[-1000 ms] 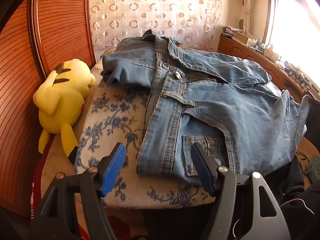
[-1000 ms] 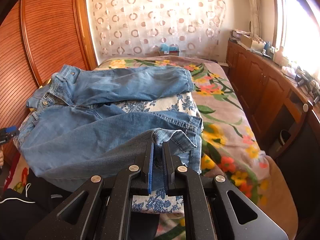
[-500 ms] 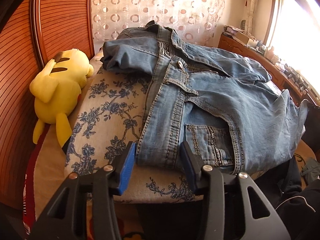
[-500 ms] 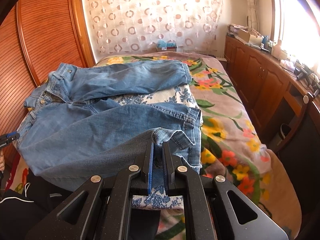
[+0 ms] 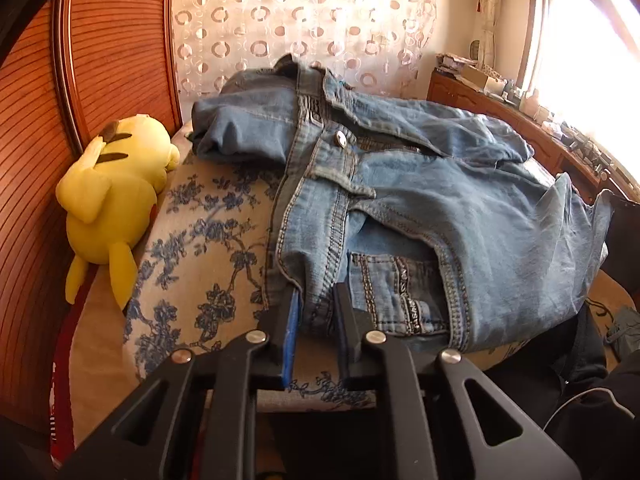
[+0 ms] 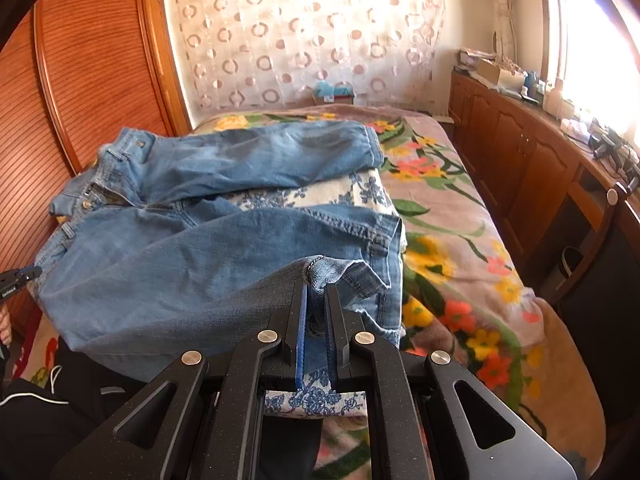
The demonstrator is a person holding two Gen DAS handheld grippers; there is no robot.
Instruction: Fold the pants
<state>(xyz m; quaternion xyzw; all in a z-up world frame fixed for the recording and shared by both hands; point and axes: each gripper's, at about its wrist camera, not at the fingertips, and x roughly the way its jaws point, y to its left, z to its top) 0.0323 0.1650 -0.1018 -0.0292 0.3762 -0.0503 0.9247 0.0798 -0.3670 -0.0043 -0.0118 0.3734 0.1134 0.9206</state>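
Note:
Blue denim jeans (image 5: 460, 208) lie spread on a blue-flowered cushion (image 5: 208, 248) on the bed. In the left wrist view my left gripper (image 5: 316, 300) is shut on the near corner of the waistband, beside the back pocket (image 5: 396, 292). In the right wrist view the jeans (image 6: 192, 248) show both legs, the far leg (image 6: 272, 156) lying flat. My right gripper (image 6: 316, 292) is shut on the hem of the near leg (image 6: 340, 270), which is lifted and turned back. The tip of the left gripper (image 6: 20, 276) shows at the left edge.
A yellow plush toy (image 5: 108, 196) lies left of the cushion against the wooden headboard (image 5: 36, 128). A flowered bedspread (image 6: 460, 240) covers the bed to the right. Wooden cabinets (image 6: 532, 160) with clutter run along the window wall. Dark clothing (image 5: 580, 380) lies at the near edge.
My left gripper moved forward onto the waistband corner and closed on it; it was open a second ago. My right gripper stays shut on the leg hem, barely moved.

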